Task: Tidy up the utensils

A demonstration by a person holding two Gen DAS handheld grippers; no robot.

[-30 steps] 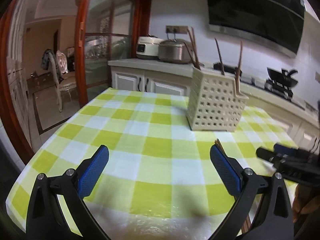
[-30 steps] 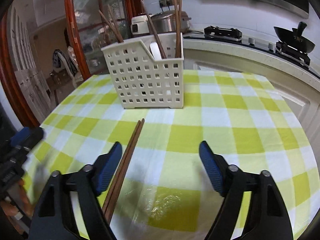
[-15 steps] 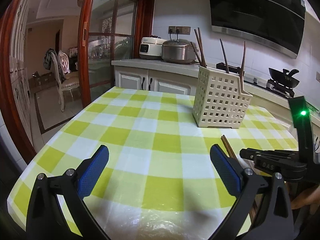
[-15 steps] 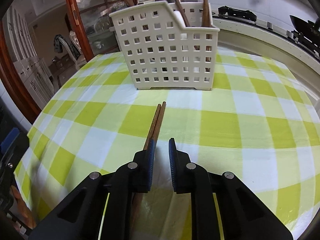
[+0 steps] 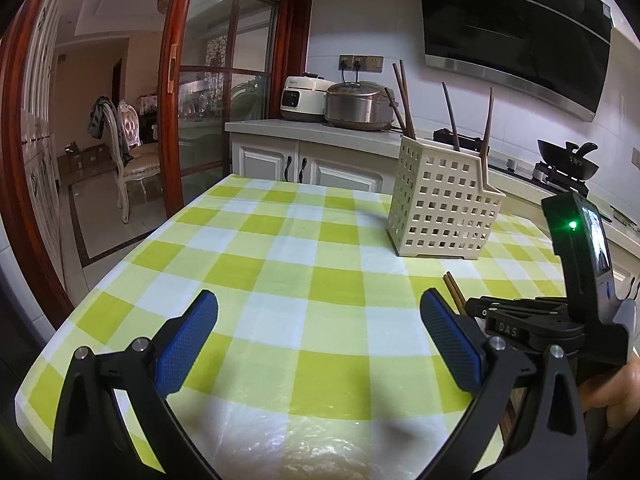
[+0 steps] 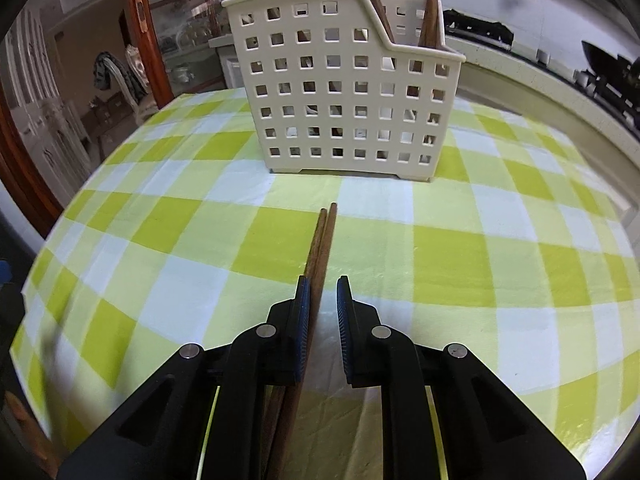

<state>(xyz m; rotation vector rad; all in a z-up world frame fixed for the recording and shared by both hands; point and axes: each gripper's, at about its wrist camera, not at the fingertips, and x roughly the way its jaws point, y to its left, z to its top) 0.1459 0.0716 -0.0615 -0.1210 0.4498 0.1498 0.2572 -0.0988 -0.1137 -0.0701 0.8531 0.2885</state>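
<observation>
A pair of brown wooden chopsticks (image 6: 320,240) lies on the checked tablecloth, pointing at the white perforated utensil basket (image 6: 340,92). My right gripper (image 6: 323,298) sits low over them, its jaws nearly closed with a narrow gap; the chopsticks run along the left finger's inner side and under it. Whether they are clamped is unclear. My left gripper (image 5: 320,336) is wide open and empty above the cloth. The left wrist view shows the chopstick tips (image 5: 452,286), the basket (image 5: 442,210) holding several chopsticks, and the right gripper body (image 5: 528,322).
The green-and-white checked table (image 5: 280,264) has its edge at the left and front. A counter (image 5: 320,130) behind holds a rice cooker (image 5: 304,96) and a metal pot (image 5: 356,104). A stove with a wok (image 5: 568,160) stands at the right. A chair (image 5: 128,152) is at the far left.
My right gripper went from wide open to nearly closed, moved forward and left over the chopsticks. The left gripper tilted up slightly and stayed open.
</observation>
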